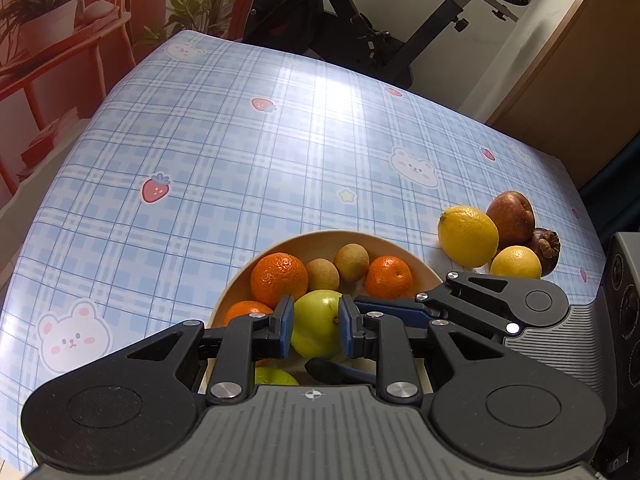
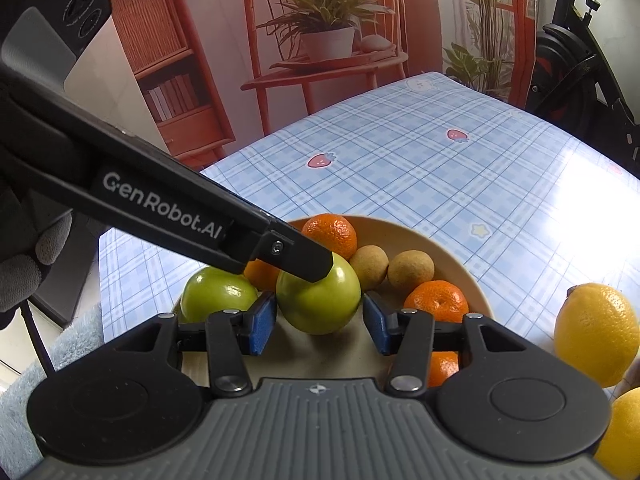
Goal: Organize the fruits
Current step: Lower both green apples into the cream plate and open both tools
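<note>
The left tool (image 1: 316, 320) pinched the green apple (image 1: 317, 334). The right tool (image 2: 319, 322) stood open around it, barely apart.

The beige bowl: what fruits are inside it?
Inside the bowl lie two green apples, several oranges and two small brown fruits. The tongs cover its near part, so more may lie hidden there.

tools (image 2: 319, 322): black linkages, blue pads (image 2: 262, 322) | grey ribbed base | grey glove (image 2: 24, 268)
</note>
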{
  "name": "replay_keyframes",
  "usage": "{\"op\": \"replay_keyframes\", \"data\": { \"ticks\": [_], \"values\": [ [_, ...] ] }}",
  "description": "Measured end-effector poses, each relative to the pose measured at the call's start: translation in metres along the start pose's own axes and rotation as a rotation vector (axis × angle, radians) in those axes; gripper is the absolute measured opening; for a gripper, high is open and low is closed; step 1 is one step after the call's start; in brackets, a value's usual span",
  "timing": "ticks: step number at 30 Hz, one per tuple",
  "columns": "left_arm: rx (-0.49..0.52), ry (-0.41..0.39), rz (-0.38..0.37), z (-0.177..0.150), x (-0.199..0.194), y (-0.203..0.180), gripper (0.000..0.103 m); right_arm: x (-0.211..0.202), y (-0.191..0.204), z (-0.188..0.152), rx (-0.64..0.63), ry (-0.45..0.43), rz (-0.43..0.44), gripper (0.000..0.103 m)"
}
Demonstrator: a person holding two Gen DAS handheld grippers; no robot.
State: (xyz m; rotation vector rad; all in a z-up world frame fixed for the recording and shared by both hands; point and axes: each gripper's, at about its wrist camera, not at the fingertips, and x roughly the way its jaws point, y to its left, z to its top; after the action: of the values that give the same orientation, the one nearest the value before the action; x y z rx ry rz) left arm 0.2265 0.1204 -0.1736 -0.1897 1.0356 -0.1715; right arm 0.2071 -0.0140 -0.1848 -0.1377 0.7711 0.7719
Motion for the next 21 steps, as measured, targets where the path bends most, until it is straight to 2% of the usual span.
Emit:
{"op": "replay_keyframes", "data": {
  "ticks": [9, 15, 21],
  "values": [
    [0.033, -0.014, 0.056, -0.002, -0.002, -0.009, 0.026, -0.048, -0.024, -0.025, 0.057, -0.138, -0.055, 0.051],
    [0.037, -0.026, 0.104, -0.004, -0.004, -0.015, 0.028, -0.089, -0.037, -0.061, 0.067, -0.250, -0.177, 0.051],
    [-0.032, -0.081, 0.121, -0.007, -0.008, -0.027, 0.027, -0.119, -0.052, -0.094, 0.104, -0.318, -0.260, 0.051]
  ]
}}
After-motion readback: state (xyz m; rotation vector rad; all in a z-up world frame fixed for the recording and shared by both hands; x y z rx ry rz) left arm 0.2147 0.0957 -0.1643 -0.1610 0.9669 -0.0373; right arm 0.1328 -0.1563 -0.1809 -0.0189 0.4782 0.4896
